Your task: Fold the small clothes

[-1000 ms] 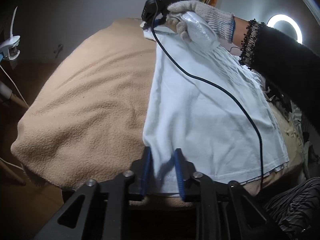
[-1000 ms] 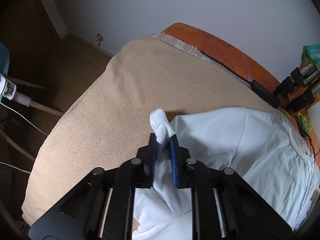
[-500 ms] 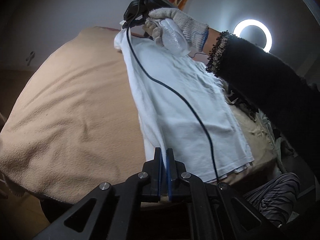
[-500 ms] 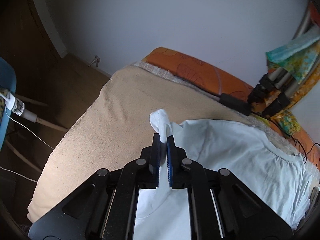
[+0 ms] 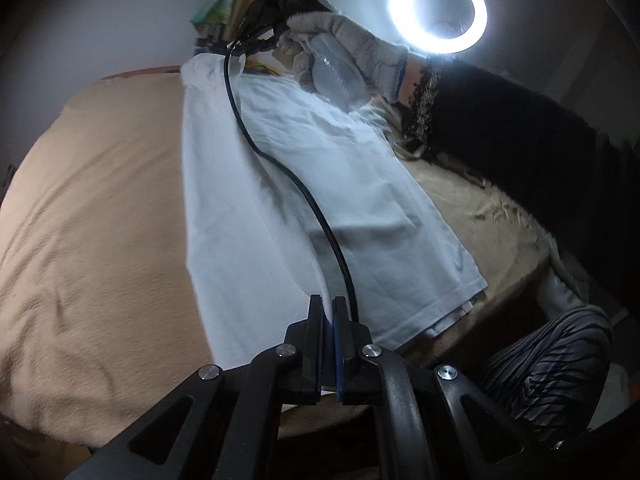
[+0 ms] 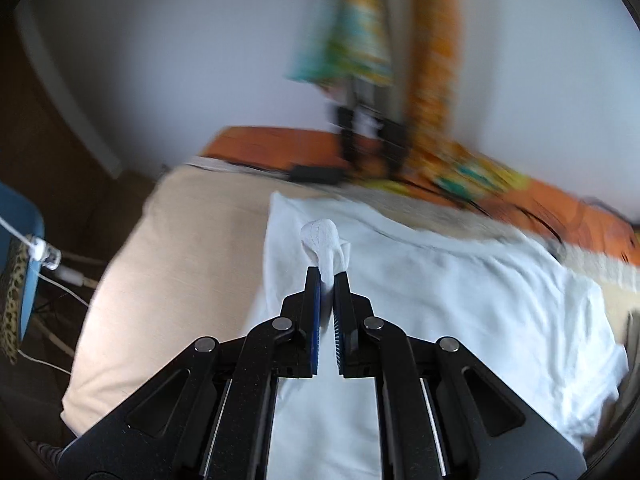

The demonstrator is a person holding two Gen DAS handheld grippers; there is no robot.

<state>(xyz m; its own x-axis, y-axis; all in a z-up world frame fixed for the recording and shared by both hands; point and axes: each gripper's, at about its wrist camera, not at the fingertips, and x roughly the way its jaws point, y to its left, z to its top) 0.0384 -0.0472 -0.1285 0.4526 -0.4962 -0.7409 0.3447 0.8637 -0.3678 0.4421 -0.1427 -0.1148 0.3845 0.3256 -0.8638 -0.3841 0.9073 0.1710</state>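
My left gripper [image 5: 328,312] is clamped on the hem edge of the white cotton T-shirt [image 5: 320,184], which lies partly folded lengthwise on the beige fleece blanket [image 5: 92,208]. My right gripper [image 6: 328,280] pinches a bunched corner at the far end. The fabric appears light, limp and non-slip; corners and hems are the best holds. A ring lamp [image 5: 438,10] glares right; the walls are plain.

Left gripper [image 5: 328,308] jaws pinched, right gripper [image 6: 327,280] jaws pinched, raised
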